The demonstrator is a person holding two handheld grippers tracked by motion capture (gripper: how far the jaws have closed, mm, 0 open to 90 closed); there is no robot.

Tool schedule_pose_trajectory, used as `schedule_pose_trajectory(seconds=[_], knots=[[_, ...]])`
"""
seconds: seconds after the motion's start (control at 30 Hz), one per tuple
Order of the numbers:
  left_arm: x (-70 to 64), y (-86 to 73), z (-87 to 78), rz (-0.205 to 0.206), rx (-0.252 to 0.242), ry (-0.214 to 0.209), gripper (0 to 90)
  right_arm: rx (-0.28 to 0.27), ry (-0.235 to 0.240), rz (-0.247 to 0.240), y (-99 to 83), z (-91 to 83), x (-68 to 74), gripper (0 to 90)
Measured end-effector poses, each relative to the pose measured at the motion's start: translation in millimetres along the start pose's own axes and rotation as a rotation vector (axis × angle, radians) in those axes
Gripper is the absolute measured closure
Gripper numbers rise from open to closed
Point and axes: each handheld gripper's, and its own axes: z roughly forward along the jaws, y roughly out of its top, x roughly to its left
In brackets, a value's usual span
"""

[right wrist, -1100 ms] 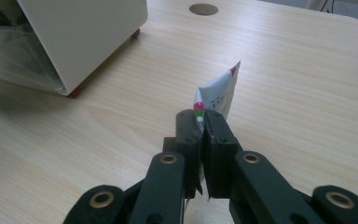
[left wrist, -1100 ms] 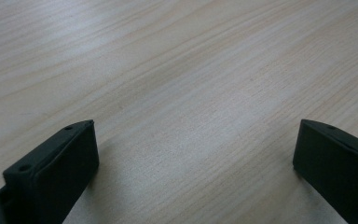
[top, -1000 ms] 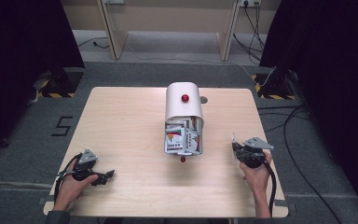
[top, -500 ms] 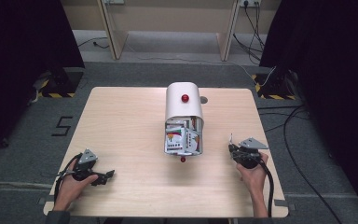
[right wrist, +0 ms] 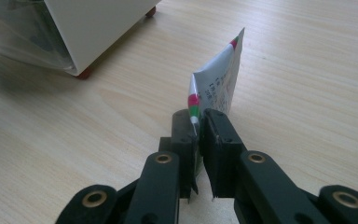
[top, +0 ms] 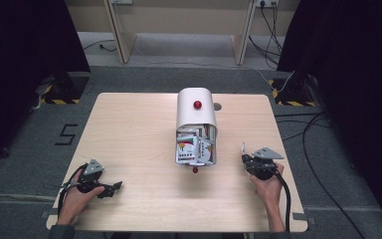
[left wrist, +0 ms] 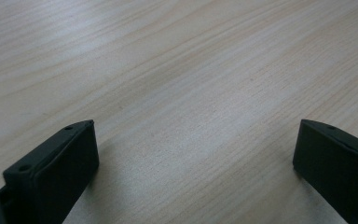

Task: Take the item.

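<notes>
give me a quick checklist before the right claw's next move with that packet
1. Right claw grip on the packet: ok, jaws shut on its lower edge.
2. Packet clear of the white dispenser box: ok, it is held apart, to the box's right in the high view.
3. Packet orientation: ok, upright above the jaws, red and green stripe along one edge.
4. Left claw free: ok, open over bare table, holding nothing.
5. More packets in the box: ok, its open front looks stocked.
6. Where the packet should go: cannot tell.
</notes>
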Motion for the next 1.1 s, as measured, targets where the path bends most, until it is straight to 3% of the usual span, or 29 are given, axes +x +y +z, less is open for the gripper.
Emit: schedule_pose_trajectory(seconds=[0.37,0.77,1.1], knots=[[0.0,0.0,0.0,0.000,0.000,0.000,0.0,0.010,0.005,-0.006,-0.3,3.0,3.2,79.8],[0.0,0.0,0.0,0.000,-0.001,0.000,0.0,0.035,0.029,-0.007,0.4,7.1,8.6,67.1],[0.0,0.0,0.0,0.000,0.000,0.000,0.0,0.063,0.041,0.059,0.8,7.9,7.2,51.1]])
